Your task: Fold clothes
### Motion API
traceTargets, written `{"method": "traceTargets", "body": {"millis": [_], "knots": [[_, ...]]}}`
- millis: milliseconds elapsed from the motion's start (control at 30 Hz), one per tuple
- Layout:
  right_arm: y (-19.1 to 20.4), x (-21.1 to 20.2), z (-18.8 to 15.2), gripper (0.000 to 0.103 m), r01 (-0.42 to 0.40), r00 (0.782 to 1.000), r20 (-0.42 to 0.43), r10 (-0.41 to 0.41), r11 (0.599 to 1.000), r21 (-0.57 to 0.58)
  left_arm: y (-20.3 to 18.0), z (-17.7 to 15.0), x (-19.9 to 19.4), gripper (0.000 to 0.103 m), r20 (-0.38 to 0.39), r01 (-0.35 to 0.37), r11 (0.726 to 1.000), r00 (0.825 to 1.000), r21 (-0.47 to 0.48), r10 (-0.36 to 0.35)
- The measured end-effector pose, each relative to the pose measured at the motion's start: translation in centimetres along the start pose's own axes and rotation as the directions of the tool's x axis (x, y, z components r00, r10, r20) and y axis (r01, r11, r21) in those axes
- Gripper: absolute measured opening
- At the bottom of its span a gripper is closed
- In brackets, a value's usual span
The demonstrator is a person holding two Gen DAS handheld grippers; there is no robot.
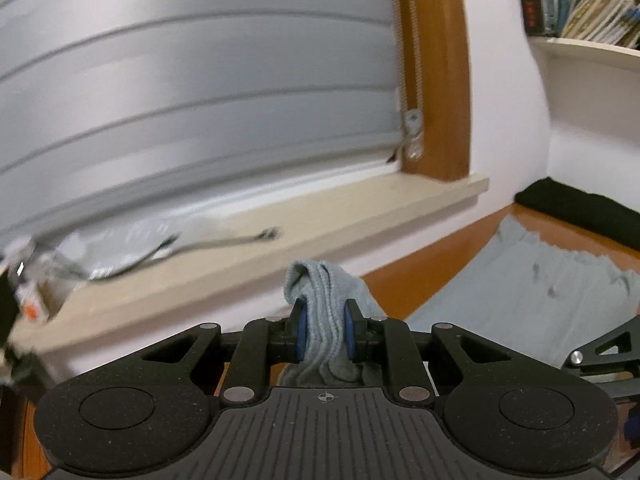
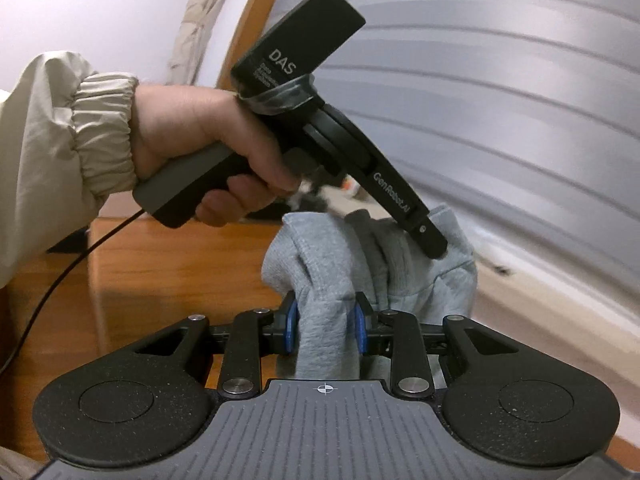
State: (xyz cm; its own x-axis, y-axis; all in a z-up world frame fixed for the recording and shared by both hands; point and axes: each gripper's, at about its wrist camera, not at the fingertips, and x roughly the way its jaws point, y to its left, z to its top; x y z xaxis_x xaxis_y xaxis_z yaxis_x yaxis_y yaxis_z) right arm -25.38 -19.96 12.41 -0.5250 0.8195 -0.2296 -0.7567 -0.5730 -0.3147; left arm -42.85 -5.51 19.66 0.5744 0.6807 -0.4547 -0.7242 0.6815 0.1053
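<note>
If either grip slackens, the soft grey knitted garment (image 1: 326, 320) could slip out and the fold be lost (the bunched cloth is thick and uneven). The left gripper (image 1: 325, 334) is closed narrowly on a gathered bundle of it, lifted above the orange wooden table (image 1: 420, 276). The right gripper (image 2: 325, 332) is likewise clamped on a neighbouring fold, just beside the other.

I can't see the tips of my left gripper (image 1: 325, 332); the grey cloth (image 1: 324, 320) covers them. The stuff on the window sill (image 1: 280, 224) is too blurry to name. My right gripper (image 2: 326, 330) is cut off at the bottom edge.
</note>
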Motion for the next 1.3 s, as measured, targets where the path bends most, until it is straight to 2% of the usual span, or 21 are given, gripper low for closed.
{"method": "traceTargets", "body": {"millis": [233, 400, 533, 733, 833, 900, 967, 1000, 1067, 1100, 1200, 1300], "knots": [[-5.0, -5.5, -0.6, 0.028, 0.162, 0.987, 0.013, -0.161, 0.986, -0.036, -6.4, 6.1, 3.7, 0.019, 0.051, 0.09, 0.992, 0.994, 0.092, -0.095], [-8.8, -10.2, -2.0, 0.028, 0.284, 0.959, 0.0, -0.284, 0.958, -0.047, -13.0, 10.2, 7.3, 0.019, 0.062, 0.151, 0.971, 0.984, 0.185, -0.165], [-11.5, -14.0, -3.8, 0.028, 0.372, 0.928, -0.029, -0.372, 0.928, -0.018, -18.5, 12.8, 10.8, 0.019, 0.053, 0.207, 0.948, 0.973, 0.243, -0.226], [-15.1, -18.0, -7.7, 0.028, 0.472, 0.879, -0.097, -0.466, 0.881, 0.041, -26.0, 14.8, 17.1, 0.019, -0.007, 0.294, 0.909, 0.952, 0.295, -0.306], [-16.8, -19.2, -10.7, 0.029, 0.5, 0.861, -0.159, -0.483, 0.86, 0.098, -29.3, 14.6, 21.2, 0.02, -0.07, 0.317, 0.9, 0.948, 0.301, -0.311], [-17.5, -19.8, -12.9, 0.035, 0.517, 0.848, -0.215, -0.485, 0.846, 0.131, -31.3, 14.2, 24.0, 0.026, -0.112, 0.327, 0.896, 0.945, 0.302, -0.307], [-18.3, -20.3, -15.2, 0.045, 0.56, 0.815, -0.278, -0.508, 0.815, 0.152, -32.3, 13.8, 25.7, 0.04, -0.12, 0.332, 0.901, 0.943, 0.278, -0.311], [-18.5, -20.5, -16.2, 0.045, 0.589, 0.791, -0.307, -0.529, 0.795, 0.147, -32.5, 13.7, 26.3, 0.045, -0.117, 0.342, 0.903, 0.94, 0.259, -0.322], [-18.3, -20.8, -17.2, 0.046, 0.624, 0.755, -0.337, -0.562, 0.774, 0.109, -32.2, 13.6, 26.7, 0.059, -0.111, 0.375, 0.9, 0.927, 0.224, -0.359], [-18.2, -20.9, -17.7, 0.047, 0.639, 0.738, -0.35, -0.577, 0.764, 0.088, -32.0, 13.5, 26.9, 0.059, -0.113, 0.378, 0.9, 0.925, 0.218, -0.362], [-18.2, -21.3, -17.9, 0.048, 0.653, 0.727, -0.357, -0.587, 0.752, 0.091, -30.8, 12.8, 27.5, 0.06, -0.118, 0.364, 0.908, 0.931, 0.205, -0.347], [-17.6, -20.5, -18.0, 0.05, 0.648, 0.731, -0.366, -0.576, 0.754, 0.107, -28.8, 11.5, 27.6, 0.065, -0.13, 0.36, 0.915, 0.931, 0.182, -0.341]]}}
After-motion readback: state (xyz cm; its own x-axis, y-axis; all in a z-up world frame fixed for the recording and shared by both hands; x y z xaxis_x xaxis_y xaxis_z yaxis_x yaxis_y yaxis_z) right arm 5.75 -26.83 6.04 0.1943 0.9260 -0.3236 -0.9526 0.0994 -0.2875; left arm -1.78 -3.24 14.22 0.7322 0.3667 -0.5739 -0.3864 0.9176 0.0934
